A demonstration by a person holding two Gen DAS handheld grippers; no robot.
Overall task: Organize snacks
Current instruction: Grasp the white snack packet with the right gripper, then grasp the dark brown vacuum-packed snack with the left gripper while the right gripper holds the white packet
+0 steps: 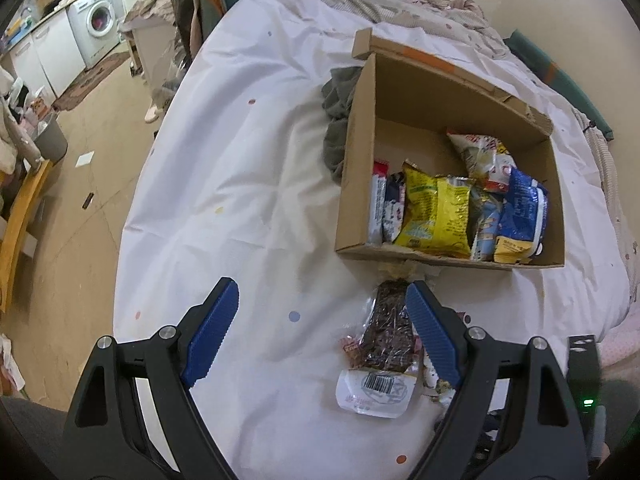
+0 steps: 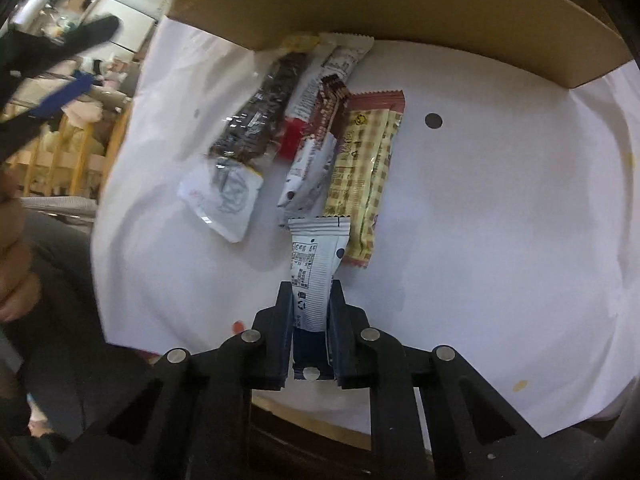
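Observation:
My right gripper [image 2: 312, 286] is shut on the lower end of a white printed snack packet [image 2: 316, 254], just above the white sheet. Beyond it lie a beige checked bar [image 2: 364, 168], a brown-and-white packet [image 2: 320, 140], a white-and-red packet [image 2: 320, 80] and a dark clear-wrapped snack [image 2: 260, 120]. My left gripper [image 1: 320, 286] stands open over the sheet. The same dark snack [image 1: 390, 328] lies by its right finger, not gripped. An open cardboard box [image 1: 356, 160] behind holds a yellow bag [image 1: 436, 212], a blue bag [image 1: 524, 208] and several other packets.
A grey cloth [image 1: 336, 120] is bunched against the box's left wall. The bed's left edge drops to a brown floor [image 1: 80, 220] with a washing machine [image 1: 98, 24] and a yellow wooden frame [image 1: 20, 216]. A crumpled quilt [image 1: 400, 4] lies behind the box.

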